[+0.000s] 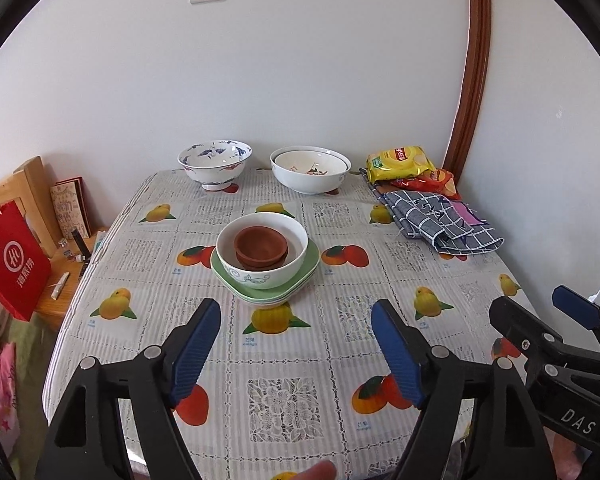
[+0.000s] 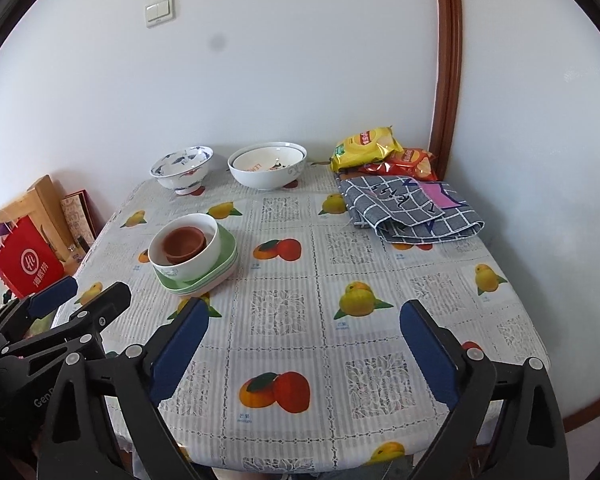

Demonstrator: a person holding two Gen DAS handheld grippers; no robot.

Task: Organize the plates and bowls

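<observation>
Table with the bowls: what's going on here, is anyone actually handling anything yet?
Not at this moment. The left gripper and right gripper both hover open over the near edge of the table, holding nothing. In the middle, two brown bowls sit nested in a white bowl on a stack of green plates. At the back stand a blue-patterned bowl and two nested white bowls, not yet stacked with the rest.

Glossy glazed white bowl, matt clay-like brown bowls (nested inside), woven checked cloth
</observation>
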